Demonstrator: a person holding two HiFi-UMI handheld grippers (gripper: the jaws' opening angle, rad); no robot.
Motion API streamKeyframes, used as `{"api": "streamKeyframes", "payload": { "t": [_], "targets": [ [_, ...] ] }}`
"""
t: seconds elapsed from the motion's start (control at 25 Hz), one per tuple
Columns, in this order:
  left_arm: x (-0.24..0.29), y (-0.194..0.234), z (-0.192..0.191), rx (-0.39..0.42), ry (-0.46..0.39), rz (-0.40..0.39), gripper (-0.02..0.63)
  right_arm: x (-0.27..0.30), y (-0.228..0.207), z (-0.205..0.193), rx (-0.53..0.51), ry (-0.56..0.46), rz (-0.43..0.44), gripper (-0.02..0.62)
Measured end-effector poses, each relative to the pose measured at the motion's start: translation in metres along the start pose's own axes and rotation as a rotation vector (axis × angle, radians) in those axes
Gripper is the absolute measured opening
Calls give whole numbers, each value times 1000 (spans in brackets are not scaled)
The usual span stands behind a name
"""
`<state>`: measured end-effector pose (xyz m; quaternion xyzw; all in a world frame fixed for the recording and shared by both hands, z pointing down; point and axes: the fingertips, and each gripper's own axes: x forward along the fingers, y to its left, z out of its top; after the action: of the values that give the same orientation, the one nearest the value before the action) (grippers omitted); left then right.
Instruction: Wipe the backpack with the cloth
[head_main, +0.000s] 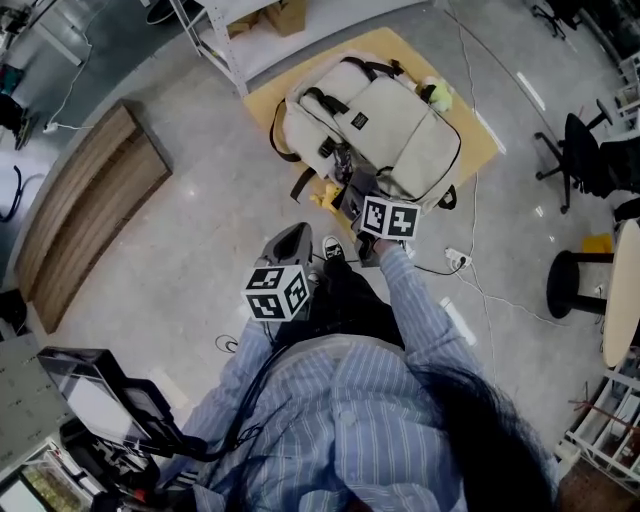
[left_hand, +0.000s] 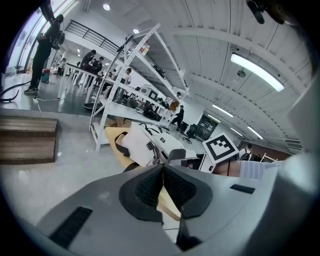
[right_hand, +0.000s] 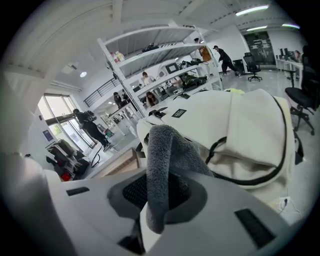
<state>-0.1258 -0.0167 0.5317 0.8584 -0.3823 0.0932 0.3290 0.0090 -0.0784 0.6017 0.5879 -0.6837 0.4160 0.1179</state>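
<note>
Right gripper view: cloth (right_hand: 167, 150) in right tongs (right_hand: 162, 197), beside backpack (right_hand: 245, 125).

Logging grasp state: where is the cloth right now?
In the right gripper view, the grey cloth is pinched in the right tongs, close beside the near side of the cream backpack on its yellow mat.

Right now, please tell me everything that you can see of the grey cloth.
The cloth is grey and fuzzy, like towelling or microfibre. It is bunched into a thick fold and pinched between the fingers of the right gripper. The fold arches up above the fingers, and one end hangs down in front of them. It is right in front of the cream backpack; whether it touches the fabric cannot be told.
</note>
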Motion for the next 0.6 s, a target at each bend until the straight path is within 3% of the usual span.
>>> {"api": "streamKeyframes", "payload": {
  "t": [0.32, 0.6],
  "targets": [
    [2, 30, 23, -40, -54, 89, 6, 31, 33, 28, -60, 26, 66, 54],
    [18, 33, 39, -58, -79, 108, 6, 53, 73, 53, -136, 70, 169, 54]
  ]
}}
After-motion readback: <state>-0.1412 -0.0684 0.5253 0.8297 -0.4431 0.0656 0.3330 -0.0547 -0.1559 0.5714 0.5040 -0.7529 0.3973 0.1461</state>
